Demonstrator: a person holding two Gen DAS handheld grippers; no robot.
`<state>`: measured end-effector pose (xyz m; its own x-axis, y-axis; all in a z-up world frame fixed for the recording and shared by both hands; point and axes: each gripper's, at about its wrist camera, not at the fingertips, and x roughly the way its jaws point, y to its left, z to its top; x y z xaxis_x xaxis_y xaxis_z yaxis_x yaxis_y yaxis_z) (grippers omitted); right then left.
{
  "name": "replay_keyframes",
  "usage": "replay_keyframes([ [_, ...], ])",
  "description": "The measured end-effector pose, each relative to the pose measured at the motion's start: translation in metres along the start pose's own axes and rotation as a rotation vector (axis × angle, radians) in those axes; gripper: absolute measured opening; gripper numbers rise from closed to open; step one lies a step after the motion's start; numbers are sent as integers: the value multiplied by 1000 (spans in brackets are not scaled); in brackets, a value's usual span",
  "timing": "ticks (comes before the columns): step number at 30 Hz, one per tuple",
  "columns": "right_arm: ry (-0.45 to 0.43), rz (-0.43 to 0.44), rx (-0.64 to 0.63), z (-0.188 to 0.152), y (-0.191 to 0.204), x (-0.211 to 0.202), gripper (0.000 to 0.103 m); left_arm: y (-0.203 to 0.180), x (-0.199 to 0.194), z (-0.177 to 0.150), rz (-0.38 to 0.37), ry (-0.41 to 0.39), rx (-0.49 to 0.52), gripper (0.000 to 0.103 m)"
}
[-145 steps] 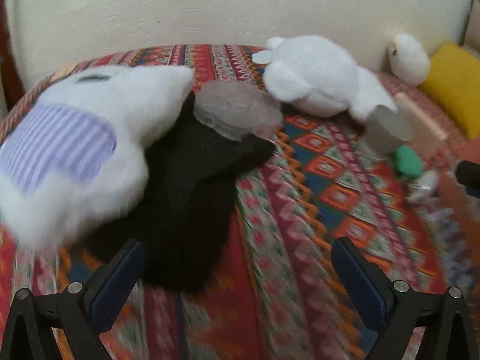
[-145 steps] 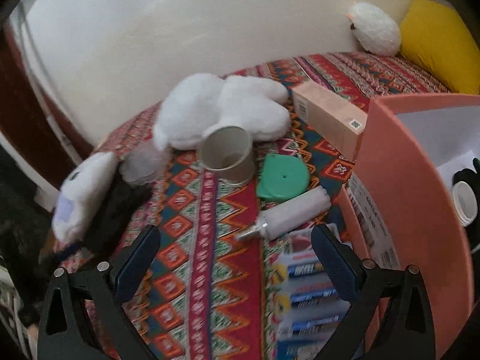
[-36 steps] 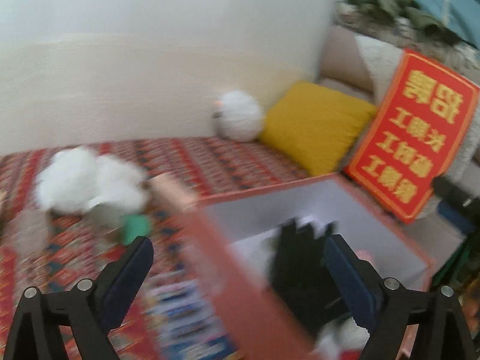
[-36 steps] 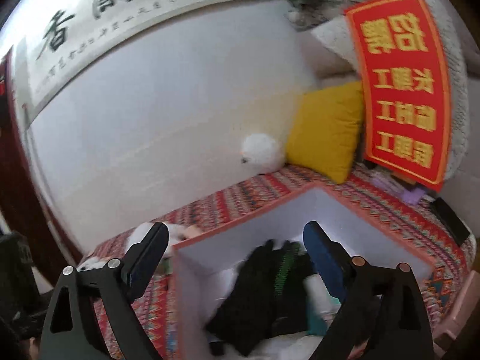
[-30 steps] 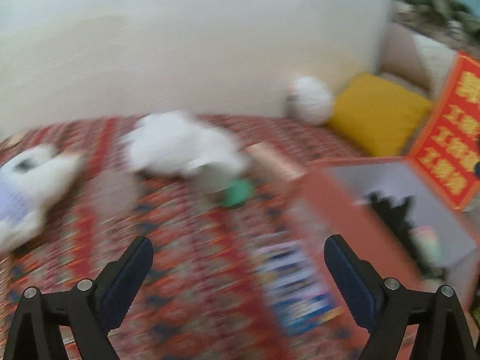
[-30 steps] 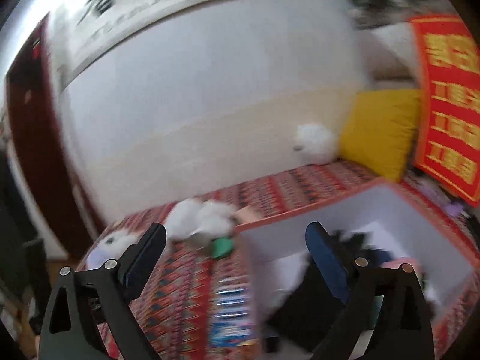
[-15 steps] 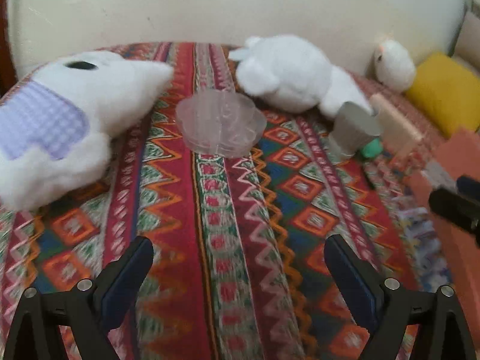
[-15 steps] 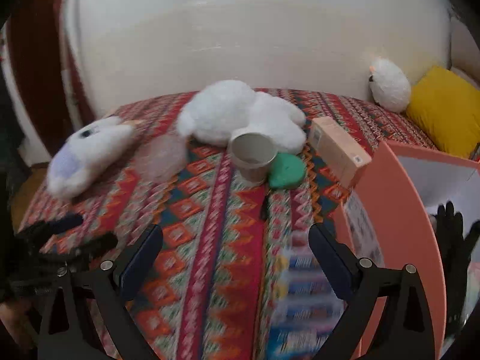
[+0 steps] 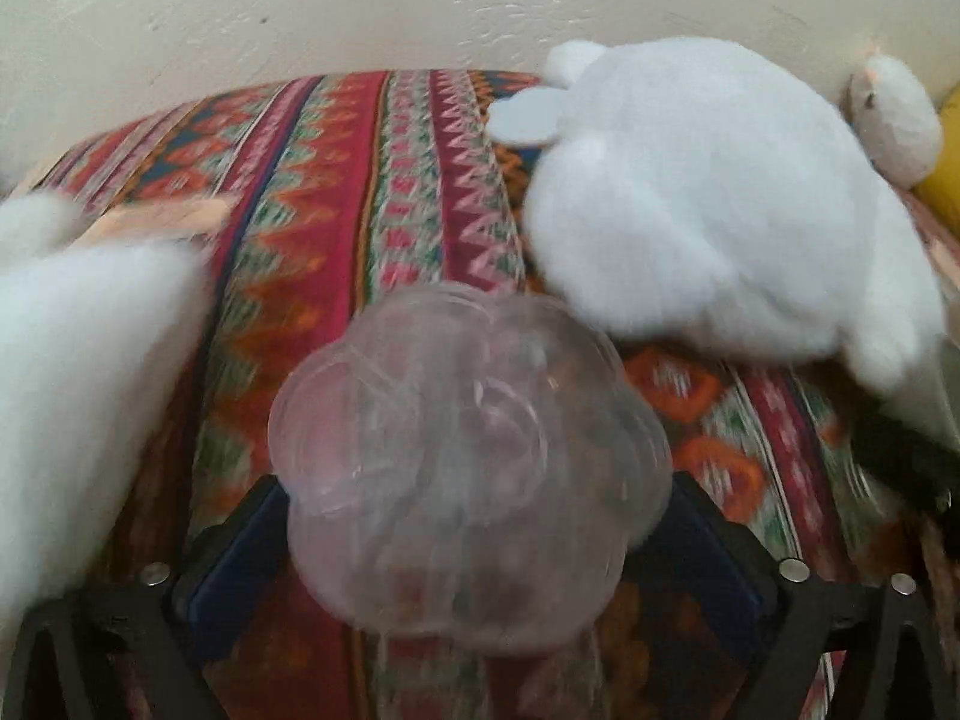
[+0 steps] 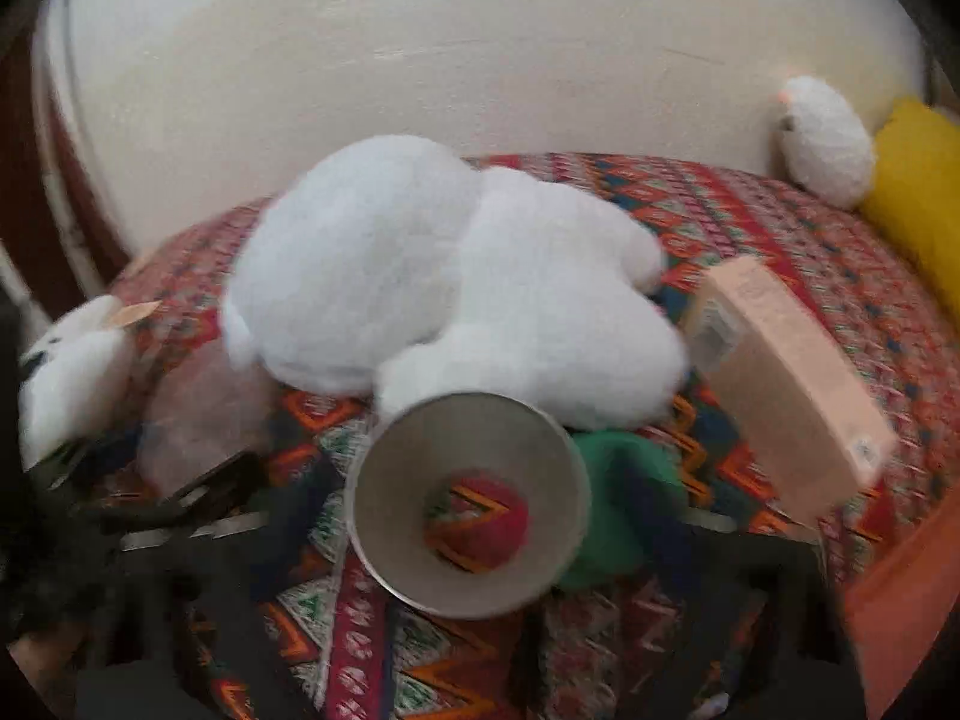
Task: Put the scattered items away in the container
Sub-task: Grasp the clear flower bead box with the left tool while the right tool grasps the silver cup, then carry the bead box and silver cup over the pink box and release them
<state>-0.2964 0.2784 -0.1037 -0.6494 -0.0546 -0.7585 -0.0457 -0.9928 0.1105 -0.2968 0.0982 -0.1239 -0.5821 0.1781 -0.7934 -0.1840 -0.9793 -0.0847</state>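
cream wall (image 10: pixel 420 72), patterned red bedcover (image 9: pixel 372 180)

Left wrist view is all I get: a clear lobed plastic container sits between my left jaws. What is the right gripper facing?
Observer: A grey paper cup lies on its side, mouth towards the right gripper, between its open jaws.
Operator: Anything next to that cup?
Observer: A green round flat object lies against the cup's right side in the right wrist view, partly hidden behind it.
Operator: Where is the drop-off?
Observer: The orange container shows only as a wall at the lower right edge of that view, past a pale pink rectangular carton.
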Motion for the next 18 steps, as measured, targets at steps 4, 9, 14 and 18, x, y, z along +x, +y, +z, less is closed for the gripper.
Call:
replay_keyframes([
  [4,-26,-25,-90,-5,11,-10,60,-3,3,7,-33,-14,-5,98],
  [9,-50,7,-119,-17,22,-58,60,-10,-47,-25,-90,-53,15,95],
  [14,-49,56,-83,-50,29,-111,60,-18,-129,-81,-100,-122,36,95],
  [18,-59,119,-24,-87,30,-160,60,-21,-187,-114,-89,-172,59,95],
])
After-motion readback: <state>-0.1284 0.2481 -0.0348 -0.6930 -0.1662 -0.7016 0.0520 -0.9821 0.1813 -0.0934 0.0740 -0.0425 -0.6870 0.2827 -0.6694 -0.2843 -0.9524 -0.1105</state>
